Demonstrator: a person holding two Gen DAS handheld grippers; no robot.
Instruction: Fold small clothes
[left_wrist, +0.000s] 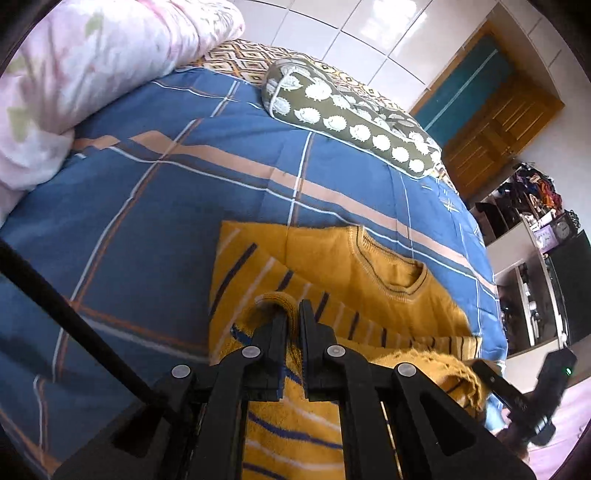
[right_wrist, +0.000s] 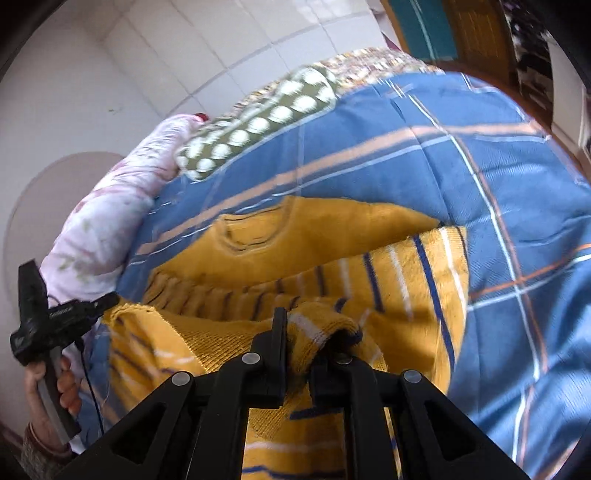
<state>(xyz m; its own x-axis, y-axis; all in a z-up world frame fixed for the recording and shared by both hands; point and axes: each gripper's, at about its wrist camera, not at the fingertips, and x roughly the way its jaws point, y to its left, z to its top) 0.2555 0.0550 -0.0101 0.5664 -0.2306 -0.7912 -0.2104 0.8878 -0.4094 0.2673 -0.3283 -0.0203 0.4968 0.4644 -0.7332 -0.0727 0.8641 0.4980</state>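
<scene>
Folding the yellow striped sweater (left_wrist: 332, 266) lying on the bed (left_wrist: 147, 206), near its edge closest to the person. Left tongs (left_wrist: 293, 317) and right tongs (right_wrist: 310, 332) both clamping the lifted hem, collar end resting flat beyond. Probably carrying hem toward collar next, keeping both corners level, laying edges square.

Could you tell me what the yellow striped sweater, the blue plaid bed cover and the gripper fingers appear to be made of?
Yellow sweater: knitted yarn, probably wool or acrylic; ribbed collar and fuzzy, matte surface show.
Blue plaid cover: woven cloth, likely cotton or polyester; smooth with soft puckers, so perhaps padded.
Left gripper and right gripper, fingers: matte black rigid plastic by the look, joined with shiny round metal pins.
</scene>
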